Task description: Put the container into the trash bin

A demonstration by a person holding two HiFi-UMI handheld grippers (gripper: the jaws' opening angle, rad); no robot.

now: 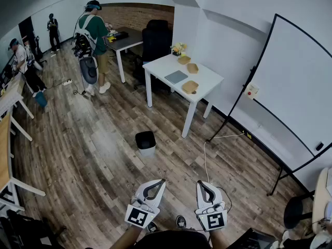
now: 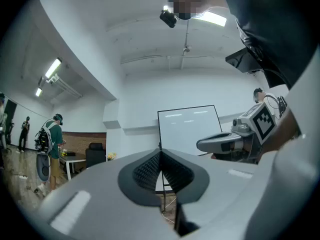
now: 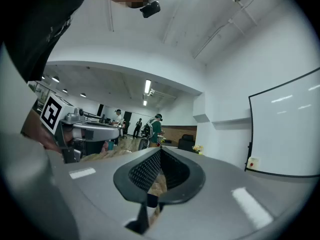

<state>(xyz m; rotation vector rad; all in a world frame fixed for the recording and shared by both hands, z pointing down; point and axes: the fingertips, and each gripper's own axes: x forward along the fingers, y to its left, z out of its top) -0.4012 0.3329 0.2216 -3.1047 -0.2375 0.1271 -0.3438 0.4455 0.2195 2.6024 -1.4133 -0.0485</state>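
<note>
We show, by size: whiteboard [image 1: 290,87] at right; white tabletop [image 1: 158,66] bearing the brown container [image 1: 190,86] near its front end; black trash bin [image 1: 146,141] on the floor, apart from it; left tongs [image 1: 162,181] and right tongs [image 1: 199,183], both clenched, empty.

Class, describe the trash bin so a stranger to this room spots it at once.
Find the big whiteboard on its black stand, then the white table left of it. On the wood floor beside that table stands a small pale bin lined in black; the tan trays sit up on the table.
</note>
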